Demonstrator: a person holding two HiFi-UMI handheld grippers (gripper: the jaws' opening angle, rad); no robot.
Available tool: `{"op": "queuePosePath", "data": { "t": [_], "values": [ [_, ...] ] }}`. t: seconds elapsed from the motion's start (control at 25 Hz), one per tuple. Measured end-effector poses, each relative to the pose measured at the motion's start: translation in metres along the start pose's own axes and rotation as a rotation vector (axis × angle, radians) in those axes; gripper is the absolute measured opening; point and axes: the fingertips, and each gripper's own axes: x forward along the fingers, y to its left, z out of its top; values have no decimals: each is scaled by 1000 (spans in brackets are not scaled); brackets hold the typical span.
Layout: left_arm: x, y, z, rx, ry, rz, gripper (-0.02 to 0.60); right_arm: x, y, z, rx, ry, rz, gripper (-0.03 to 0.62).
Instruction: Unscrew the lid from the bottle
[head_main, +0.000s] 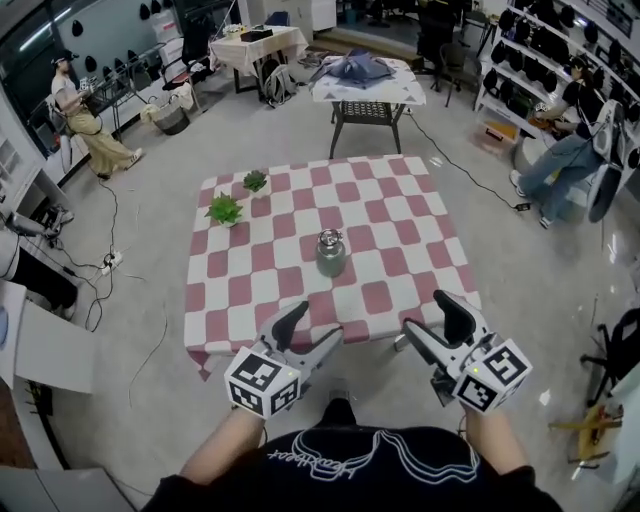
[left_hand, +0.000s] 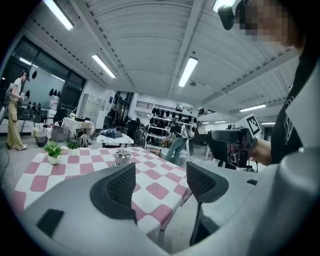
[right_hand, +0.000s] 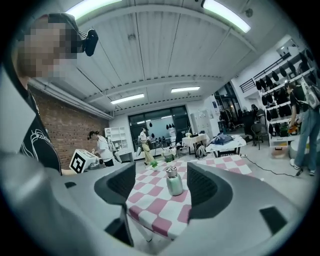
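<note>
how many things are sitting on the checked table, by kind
small green potted plants: 2
pale green metal bottle with a silver lid: 1
total: 3

The left claw (head_main: 316, 322) and right claw (head_main: 427, 312) are held low, side by side before the chest, tips angled forward and inward. Both stand wide apart and empty. The left forearm (head_main: 222, 452) is bare.
</note>
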Motion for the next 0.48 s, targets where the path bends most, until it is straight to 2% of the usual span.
{"op": "queuePosePath", "data": {
  "t": [0.2,0.48],
  "values": [
    [38,47,-8,14,41,3,316,49,-30,-7,32,47,2,314],
    [69,86,-19,41,73,-1,333,87,-50,-14,69,73,13,314]
  ]
}}
